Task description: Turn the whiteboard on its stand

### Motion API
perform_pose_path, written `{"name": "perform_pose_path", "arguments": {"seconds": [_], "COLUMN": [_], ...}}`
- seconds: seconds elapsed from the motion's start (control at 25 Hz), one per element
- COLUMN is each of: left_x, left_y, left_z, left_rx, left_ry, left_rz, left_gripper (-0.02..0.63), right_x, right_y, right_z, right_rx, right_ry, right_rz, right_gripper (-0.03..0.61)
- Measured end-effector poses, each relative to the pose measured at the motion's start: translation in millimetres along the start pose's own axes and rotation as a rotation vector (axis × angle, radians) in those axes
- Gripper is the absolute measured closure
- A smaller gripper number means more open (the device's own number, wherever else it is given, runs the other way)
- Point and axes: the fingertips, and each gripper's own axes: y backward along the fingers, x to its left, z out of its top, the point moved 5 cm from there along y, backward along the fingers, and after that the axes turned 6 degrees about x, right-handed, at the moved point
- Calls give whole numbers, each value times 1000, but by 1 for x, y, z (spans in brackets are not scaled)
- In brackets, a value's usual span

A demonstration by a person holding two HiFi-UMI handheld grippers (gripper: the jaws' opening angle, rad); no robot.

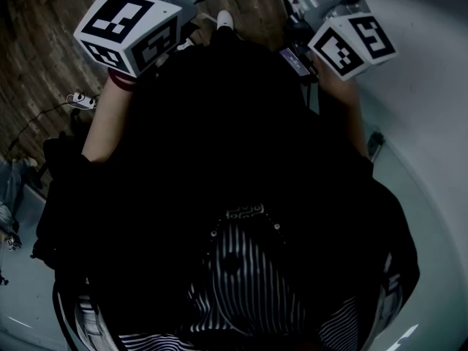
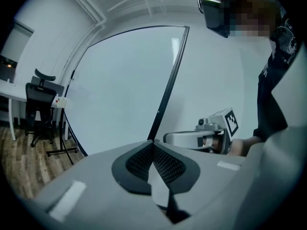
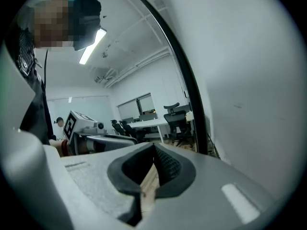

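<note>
The whiteboard (image 2: 120, 85) is a large white panel with a thin black frame (image 2: 168, 85), standing upright ahead of both grippers. In the right gripper view the whiteboard (image 3: 244, 75) fills the right side. My left gripper (image 2: 153, 143) is shut with nothing between its pads, just short of the frame's edge. The right gripper (image 3: 154, 147) is also shut and empty, close beside the black frame (image 3: 189, 85). Each gripper shows in the other's view: the right gripper (image 2: 211, 134) and the left gripper (image 3: 91, 131). In the head view only their marker cubes (image 1: 128, 28) (image 1: 355, 44) show.
The person's dark clothing (image 1: 234, 181) fills the head view. A black office chair (image 2: 41, 102) and a white desk (image 2: 7, 87) stand at the left on the wooden floor (image 2: 19, 169). More chairs and desks (image 3: 172, 116) lie beyond the board's edge.
</note>
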Motion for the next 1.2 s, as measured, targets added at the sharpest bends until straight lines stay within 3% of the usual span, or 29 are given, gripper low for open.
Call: {"name": "perform_pose_path", "arguments": {"seconds": [0.12,0.32,0.56,0.76,0.92,1.2], "left_x": [4,-5,14,25,21,28], "left_y": [-12,-28,-16,-15,-14,-18], "left_z": [3,2,13,12,10,5], "left_rx": [-9,19,8,8,19,42], "left_ry": [32,20,58,71,78,100], "left_rz": [-14,-12,16,28,25,16], "left_gripper": [624,624,624,623,623,623], "right_x": [-7,-24,-16,-36,-47,-46], "right_y": [0,17,-3,3,10,-8], "right_z": [-1,-10,12,9,3,6], "right_rx": [26,38,29,-10,-6,21], "right_ry": [14,9,0,-51,-92,-34], "right_rz": [-26,-39,-32,-155,-210,-202], "right_gripper": [575,574,558,556,503,420]}}
